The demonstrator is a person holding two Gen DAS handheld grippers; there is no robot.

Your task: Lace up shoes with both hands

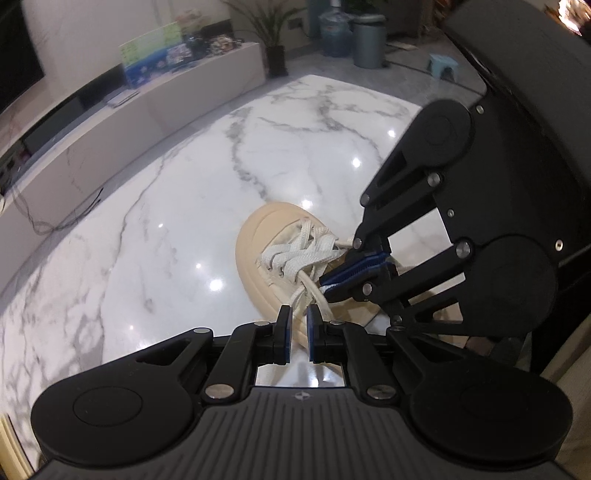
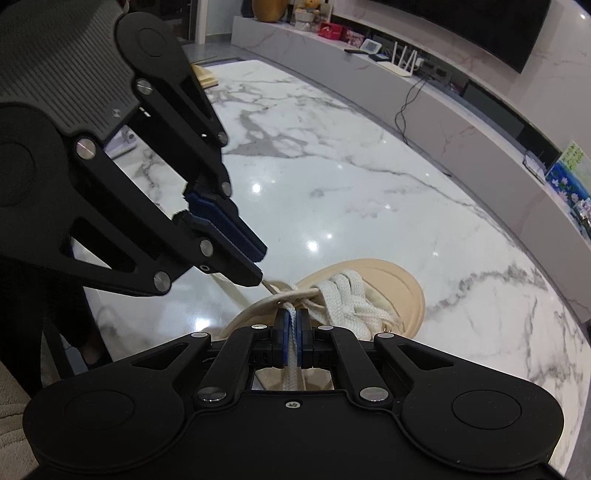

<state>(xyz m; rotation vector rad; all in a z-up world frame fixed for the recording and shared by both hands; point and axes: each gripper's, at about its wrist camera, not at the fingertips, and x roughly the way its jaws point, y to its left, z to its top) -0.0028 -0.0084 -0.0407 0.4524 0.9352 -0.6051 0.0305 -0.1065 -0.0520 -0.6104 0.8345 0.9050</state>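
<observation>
A beige shoe (image 1: 255, 258) (image 2: 399, 291) with white laces (image 1: 303, 251) (image 2: 343, 295) lies on the white marble table (image 1: 184, 221) (image 2: 369, 184). My right gripper (image 2: 291, 321) is shut on a white lace strand that runs between its blue pads over the shoe's opening. In the left wrist view the right gripper (image 1: 328, 288) comes in from the right with the lace at its tips. My left gripper (image 1: 299, 317) (image 2: 258, 269) hovers at the shoe's near side. Its pads stand a narrow gap apart, and a lace strand (image 1: 295, 297) reaches its fingertips. The gap itself shows only sole.
A long grey media bench (image 1: 147, 107) (image 2: 461, 110) runs along the wall beyond the table, carrying boxes and a router (image 2: 402, 66). On the floor behind stand a potted plant (image 1: 276, 61), a water jug (image 1: 334, 33), a grey bin (image 1: 367, 40) and a small stool (image 1: 441, 66).
</observation>
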